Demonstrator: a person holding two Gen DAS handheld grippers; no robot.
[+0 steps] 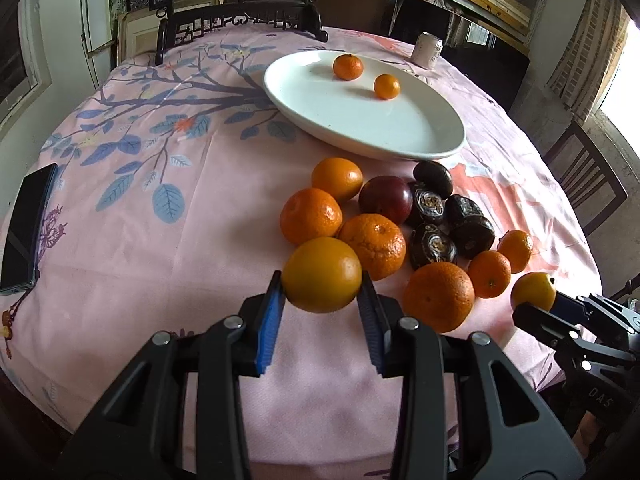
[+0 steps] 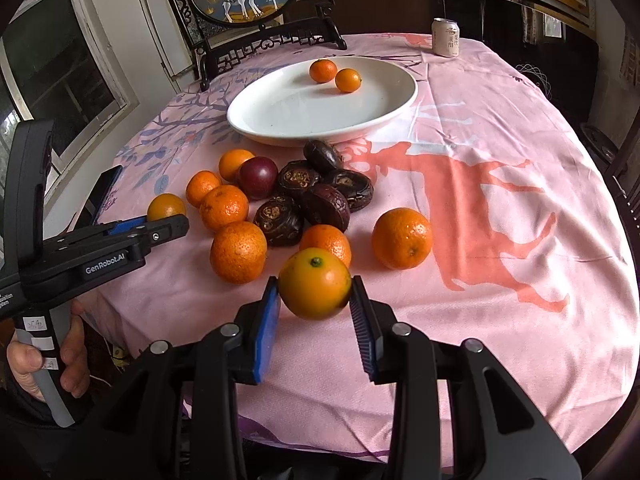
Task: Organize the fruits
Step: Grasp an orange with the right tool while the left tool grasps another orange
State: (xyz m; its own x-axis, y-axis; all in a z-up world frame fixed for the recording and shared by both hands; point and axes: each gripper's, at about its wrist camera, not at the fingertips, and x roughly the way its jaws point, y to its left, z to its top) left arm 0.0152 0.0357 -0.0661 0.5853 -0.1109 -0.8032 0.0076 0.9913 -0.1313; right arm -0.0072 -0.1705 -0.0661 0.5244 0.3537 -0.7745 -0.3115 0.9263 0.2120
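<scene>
The left gripper is clenched on a smooth yellow-orange fruit, its blue pads pressed against the fruit's two sides and holding it clear of the pink tablecloth. Just beyond that fruit, touching or nearly touching it, lies a bumpy mandarin, with two more oranges behind it and a dark red plum next to them. To the right of the pads sits a large orange, and past it a cluster of dark brown wrinkled fruits. Further ahead is a white oval plate carrying two small mandarins, and beyond the plate a drinks can. Far to the left, near the table edge, lies a dark phone.

The right gripper likewise grips a yellow-orange fruit with a green stem end between its blue pads, lifted off the cloth. Directly behind it is a small orange; to its right stands a lone orange, apart from the rest. To the left is another orange, and further left the other gripper comes in from the side with its fruit at its tip. The plate lies ahead, past the dark fruits
</scene>
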